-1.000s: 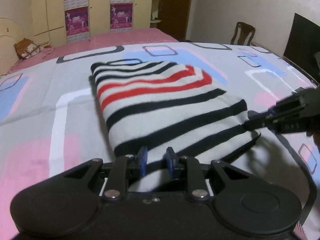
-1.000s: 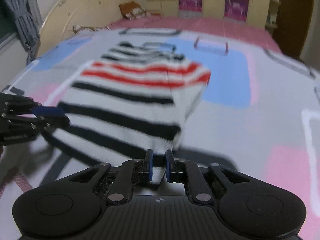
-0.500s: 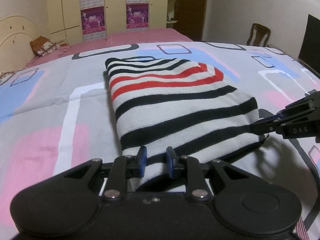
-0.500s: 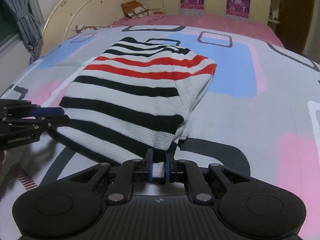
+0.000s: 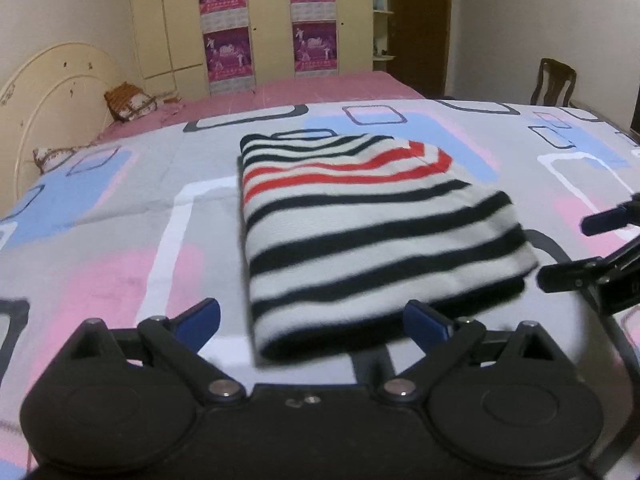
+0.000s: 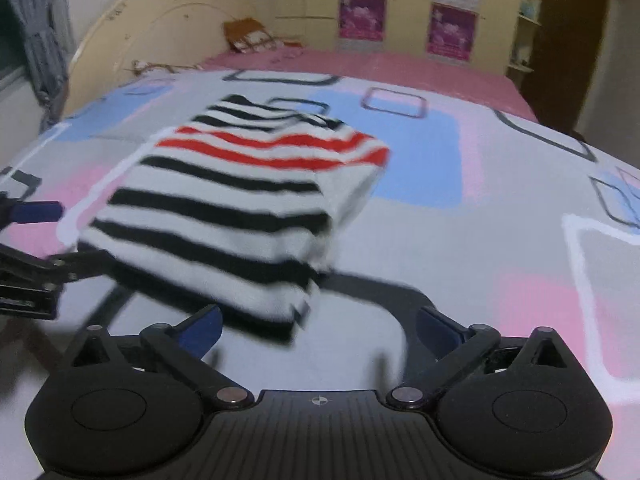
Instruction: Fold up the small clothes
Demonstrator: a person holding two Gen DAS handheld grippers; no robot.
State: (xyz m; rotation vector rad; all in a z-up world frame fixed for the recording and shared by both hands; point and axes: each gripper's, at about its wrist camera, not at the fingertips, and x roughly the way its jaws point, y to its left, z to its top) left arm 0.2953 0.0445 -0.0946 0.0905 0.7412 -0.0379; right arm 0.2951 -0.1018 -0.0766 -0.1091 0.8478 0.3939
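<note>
In the left wrist view the left gripper (image 5: 312, 320) sits nearest the lens, its blue-tipped fingers (image 5: 200, 316) spread wide with nothing between them; the near hem of the striped sweater (image 5: 360, 232) lies just beyond the gap, not pinched by either finger. The sweater is folded into a thick rectangle, flat on the patterned bedspread (image 5: 120, 240), running from the gripper toward 12 o'clock; black and white bands fill its near part and red bands cross its far part. At 3 o'clock the right gripper (image 5: 576, 252) enters from the frame edge, its two fingers parted one above the other, the lower tip just beside the sweater's right corner and holding no cloth.

In the right wrist view the right gripper (image 6: 320, 328) is likewise wide open and holds nothing; the sweater's near corner (image 6: 288, 312) lies just ahead of the gap, blurred. The sweater (image 6: 248, 200) stretches away toward 11 o'clock; the left gripper (image 6: 60, 236) shows at 9 o'clock, fingers apart, beside the sweater's left edge.

Farther off, a pink sheet (image 5: 312, 88) covers the far part of the bed; a cream curved headboard (image 5: 52, 92) stands at 10 o'clock with a small cushion (image 5: 128, 102) near it; a yellow wardrobe with purple posters (image 5: 228, 20) fills 12 o'clock, and a wooden chair (image 5: 554, 82) stands at 2 o'clock.
</note>
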